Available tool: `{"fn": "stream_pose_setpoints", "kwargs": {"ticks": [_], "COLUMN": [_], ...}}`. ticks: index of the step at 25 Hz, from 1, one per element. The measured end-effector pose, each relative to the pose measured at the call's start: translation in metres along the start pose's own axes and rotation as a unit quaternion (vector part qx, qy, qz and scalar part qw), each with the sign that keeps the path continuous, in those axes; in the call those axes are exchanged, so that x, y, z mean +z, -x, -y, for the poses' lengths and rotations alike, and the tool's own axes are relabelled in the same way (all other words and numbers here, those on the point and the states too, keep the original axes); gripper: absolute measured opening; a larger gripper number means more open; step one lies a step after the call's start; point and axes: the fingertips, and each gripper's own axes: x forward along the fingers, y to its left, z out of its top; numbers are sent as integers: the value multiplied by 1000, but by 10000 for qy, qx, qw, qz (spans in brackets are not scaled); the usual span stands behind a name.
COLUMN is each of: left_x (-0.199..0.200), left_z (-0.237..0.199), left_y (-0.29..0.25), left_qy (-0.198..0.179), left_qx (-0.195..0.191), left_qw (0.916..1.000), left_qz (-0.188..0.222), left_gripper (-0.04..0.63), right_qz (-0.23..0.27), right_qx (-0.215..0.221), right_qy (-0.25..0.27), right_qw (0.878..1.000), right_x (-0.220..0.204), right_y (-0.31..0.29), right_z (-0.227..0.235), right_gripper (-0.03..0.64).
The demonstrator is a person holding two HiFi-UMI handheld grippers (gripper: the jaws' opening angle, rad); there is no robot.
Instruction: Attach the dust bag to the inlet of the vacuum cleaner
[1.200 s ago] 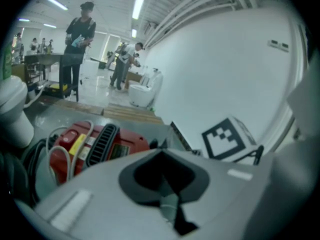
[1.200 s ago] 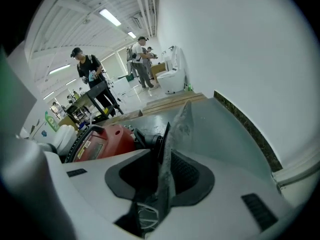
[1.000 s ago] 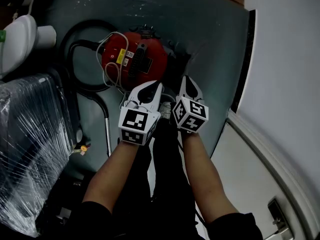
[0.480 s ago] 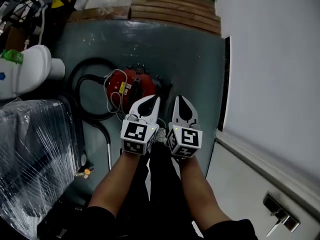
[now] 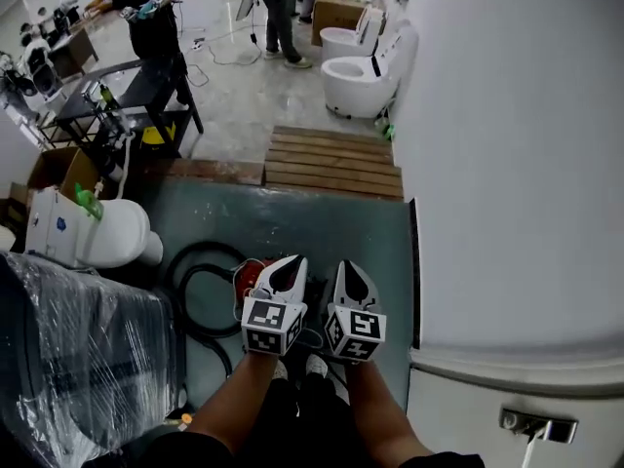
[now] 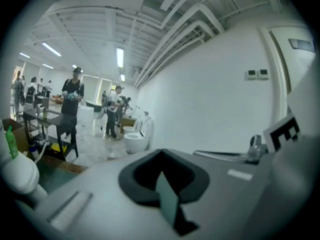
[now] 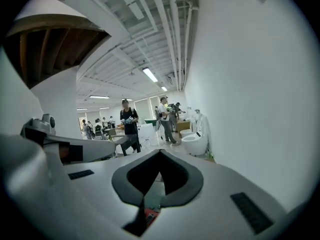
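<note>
The red vacuum cleaner (image 5: 250, 272) lies on the grey-green floor mat (image 5: 302, 224), mostly hidden behind my left gripper (image 5: 292, 262). Its black hose (image 5: 195, 279) curls to the left. No dust bag shows in any view. My right gripper (image 5: 348, 266) is held close beside the left one, both above the vacuum and pointing forward. In the left gripper view the left gripper (image 6: 161, 153) has its jaws together with nothing between them. The right gripper (image 7: 160, 152) looks the same in its own view, with a sliver of red vacuum (image 7: 149, 217) below the jaws.
A white toilet (image 5: 97, 234) and a plastic-wrapped bulk (image 5: 68, 359) stand at the left. A wooden pallet (image 5: 336, 160) lies beyond the mat, with more toilets (image 5: 361, 66) and people (image 5: 151, 18) farther off. A white wall (image 5: 517, 164) and a handled panel (image 5: 536, 423) close the right side.
The head view has tilted up, so the vacuum sits lower and smaller and the room beyond shows. Both grippers stay side by side and shut.
</note>
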Motion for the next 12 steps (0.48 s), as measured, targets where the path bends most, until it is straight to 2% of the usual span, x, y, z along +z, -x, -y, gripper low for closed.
{"fn": "stream_pose_setpoints", "kwargs": {"ticks": [6, 9, 12], "left_x": [87, 124, 155], "left_z": [26, 27, 25], "left_y": [44, 55, 63], "left_qy": [-217, -351, -317], "left_qx": [-40, 47, 105], "left_qw": [9988, 9970, 9955], "left_qz": [433, 688, 884], "left_gripper": [-3, -3, -3], "right_qz": [364, 596, 834], "right_qx": [129, 257, 361], "right_qy": [178, 374, 484], "right_qw": [9991, 9972, 9947], "right_x": [87, 127, 165], "right_y": [39, 47, 53], "right_z": [-27, -37, -42], "right_gripper": [-3, -3, -3]}}
